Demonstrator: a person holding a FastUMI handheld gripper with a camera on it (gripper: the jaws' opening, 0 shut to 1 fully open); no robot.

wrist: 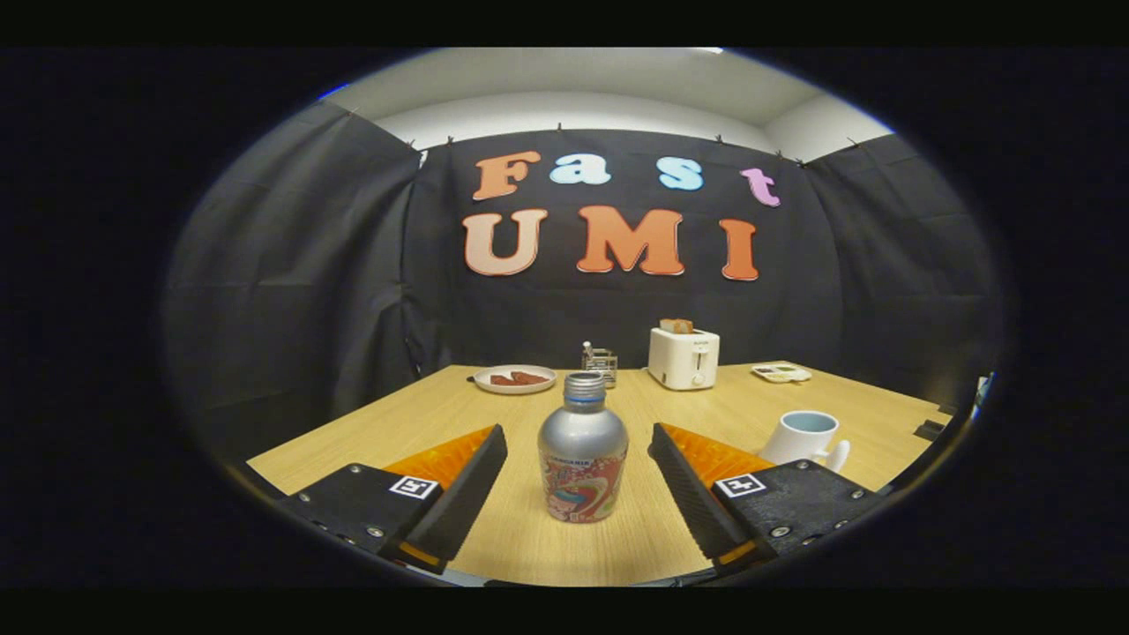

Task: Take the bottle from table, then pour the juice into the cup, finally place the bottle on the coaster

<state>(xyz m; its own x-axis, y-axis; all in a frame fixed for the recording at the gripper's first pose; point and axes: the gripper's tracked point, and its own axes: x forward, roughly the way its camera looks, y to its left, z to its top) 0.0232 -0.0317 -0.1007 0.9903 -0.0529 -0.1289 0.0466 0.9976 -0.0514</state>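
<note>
Black cloth walled the booth on three sides, with a pale ceiling and white wall above it. A light wood-grain surface [494,414] filled the floor of the booth and carried everything in sight.

The bottle [582,450] stood upright near the front edge of the surface: silver shoulders, a silver screw cap with a blue ring under it, a patterned red and multicoloured label round the lower body. The label was too small to read.

The hand-held gripper [578,450] was spread wide. Its two fingers [463,489] stood one on each side of the bottle, with bare wood showing between each finger and the bottle. No contact on either side.

The cup [804,438], a white mug with a pale blue inside, sat upright toward the right edge, just beyond the right finger, its handle turned toward the front.

Along the back edge, left to right: a white plate [515,378] with reddish-brown strips on it; a small wire rack [600,360] holding something that could not be made out, directly behind the bottle; a white toaster [684,357] with toast [676,325] standing up out of the slot; a small shallow tray [781,373], contents unclear.
</note>
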